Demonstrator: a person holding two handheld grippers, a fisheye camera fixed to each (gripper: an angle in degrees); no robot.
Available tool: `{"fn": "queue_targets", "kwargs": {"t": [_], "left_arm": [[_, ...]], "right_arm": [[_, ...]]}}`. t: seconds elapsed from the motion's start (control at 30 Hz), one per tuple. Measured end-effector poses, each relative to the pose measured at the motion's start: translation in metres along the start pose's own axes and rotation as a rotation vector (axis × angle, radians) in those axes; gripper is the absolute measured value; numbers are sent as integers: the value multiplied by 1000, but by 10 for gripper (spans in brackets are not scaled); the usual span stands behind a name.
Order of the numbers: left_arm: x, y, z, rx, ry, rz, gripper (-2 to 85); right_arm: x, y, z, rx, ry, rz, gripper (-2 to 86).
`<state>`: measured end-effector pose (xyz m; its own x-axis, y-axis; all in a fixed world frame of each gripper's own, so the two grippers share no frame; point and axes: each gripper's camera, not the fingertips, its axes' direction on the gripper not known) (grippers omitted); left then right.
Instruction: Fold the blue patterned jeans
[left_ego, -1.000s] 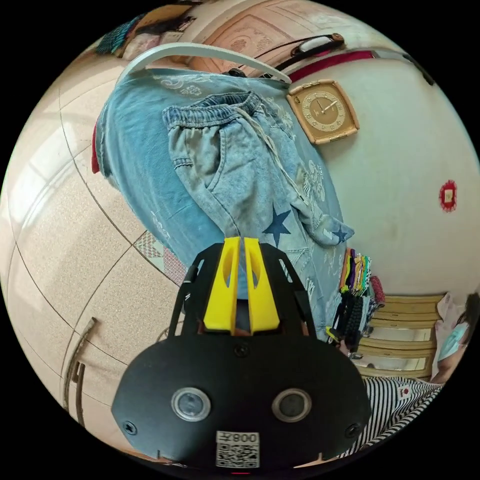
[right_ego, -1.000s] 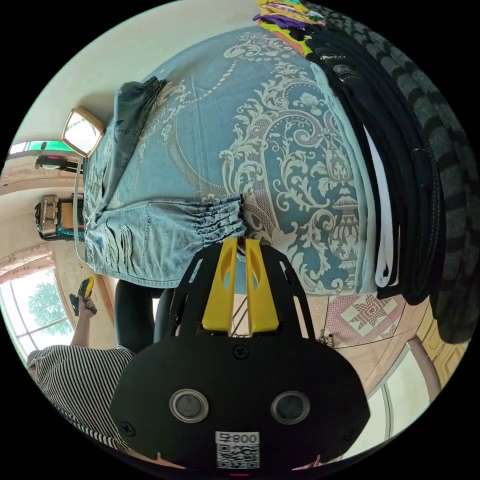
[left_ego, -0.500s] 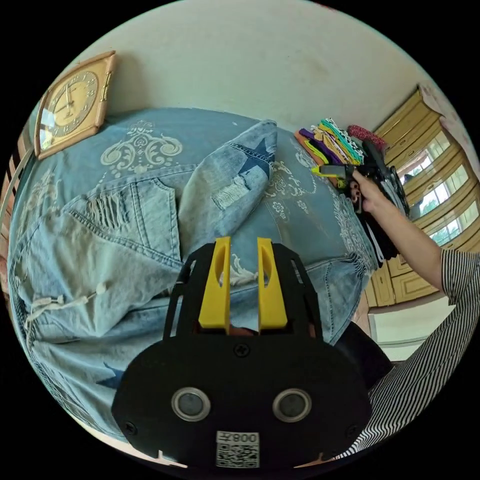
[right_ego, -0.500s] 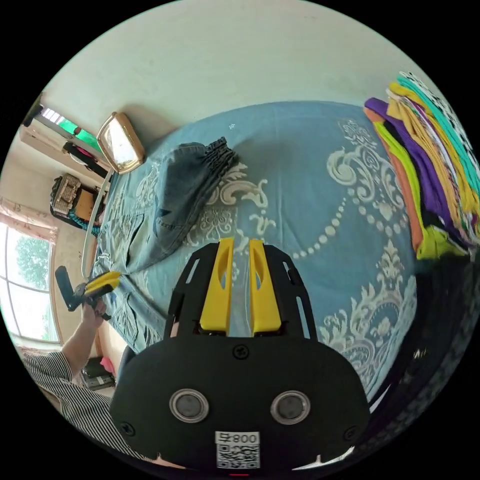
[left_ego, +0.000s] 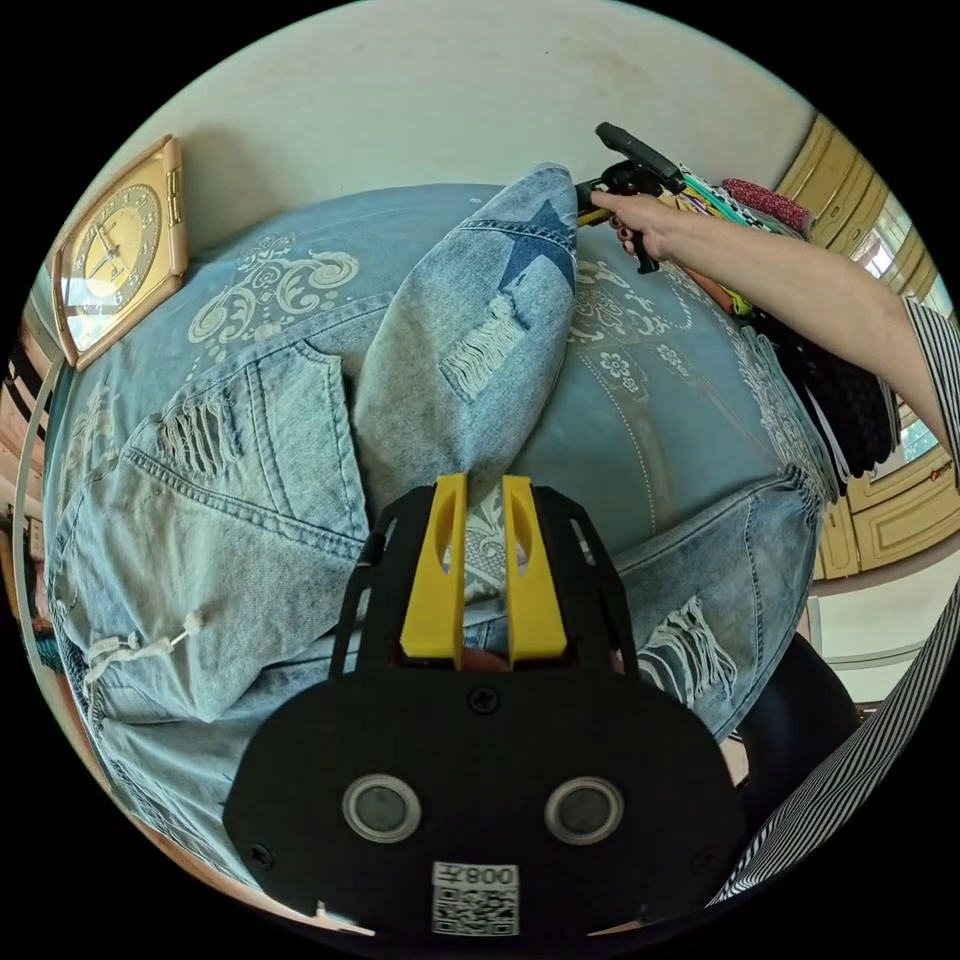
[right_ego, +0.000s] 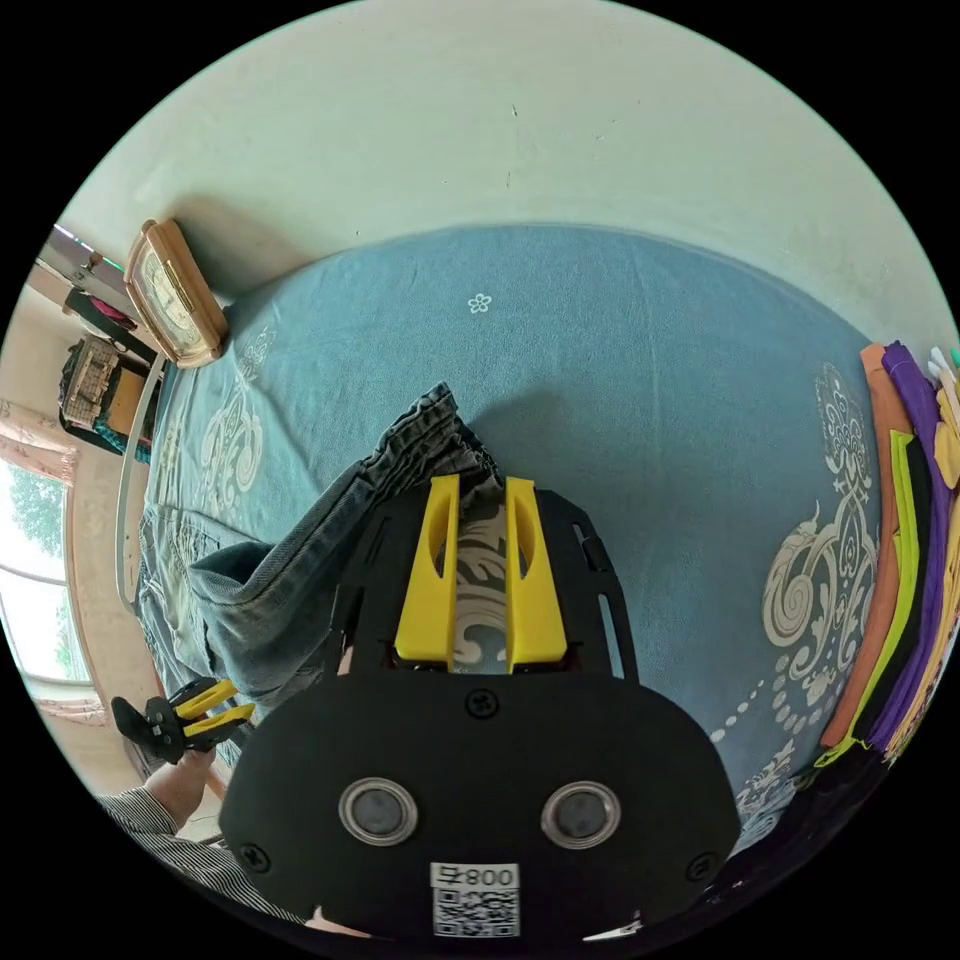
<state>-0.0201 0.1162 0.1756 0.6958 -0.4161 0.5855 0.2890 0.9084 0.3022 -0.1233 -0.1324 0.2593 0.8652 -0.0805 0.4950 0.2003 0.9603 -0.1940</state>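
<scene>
Both pairs of yellow fingers stand a little apart with nothing pinched between them: the left gripper (left_ego: 483, 500) hovers over the crotch of the jeans, and the right gripper (right_ego: 480, 500) hangs just above the gathered cuff of one leg, the patterned cloth showing through its narrow gap. The blue patterned jeans (left_ego: 240, 500) lie spread on a blue bedspread (right_ego: 620, 400) with pale scrollwork; they are light denim with ripped patches, dark stars and a drawstring waist. One leg (left_ego: 490, 320) runs away from the left gripper toward the wall, its star-marked end close to the person's hand (left_ego: 640, 215) that carries the right gripper. The other leg (left_ego: 740, 590) lies across toward the bed's edge, its frayed tear near that edge. In the right gripper view the far leg's elastic cuff (right_ego: 430, 440) sits bunched beside the fingers. A square clock (left_ego: 110, 250) leans against the wall. Folded clothes (right_ego: 905, 560) in many colours are stacked at the far side of the bedspread.
</scene>
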Motion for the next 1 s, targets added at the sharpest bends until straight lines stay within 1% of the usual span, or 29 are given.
{"fn": "queue_targets", "kwargs": {"t": [0.17, 0.27, 0.47, 0.6, 0.67, 0.77, 0.9, 1.0], "left_arm": [[4, -23, 8, -5, 75, -36, 33], [11, -36, 4, 13, 81, -39, 17], [27, -61, -5, 39, 84, 2, 8], [38, -80, -1, -10, 133, 47, 8], [44, -86, 12, -80, 118, 78, 9], [51, -91, 37, -178, 87, 89, 13], [47, -94, 38, -148, 133, 9, 15], [42, -97, 36, -124, 172, -14, 10]], "right_arm": [[1, 0, -7, -18, -29, -17, 36], [7, 14, -26, -11, -8, -17, 26], [39, 91, -104, 97, 1, -21, 17], [62, 156, -144, 126, -48, 12, 15], [68, 177, -145, 103, -19, 33, 14], [85, 200, -126, 50, -48, 107, 14], [106, 212, -78, -62, -62, 226, 13], [106, 206, -77, -49, -52, 228, 12]]}}
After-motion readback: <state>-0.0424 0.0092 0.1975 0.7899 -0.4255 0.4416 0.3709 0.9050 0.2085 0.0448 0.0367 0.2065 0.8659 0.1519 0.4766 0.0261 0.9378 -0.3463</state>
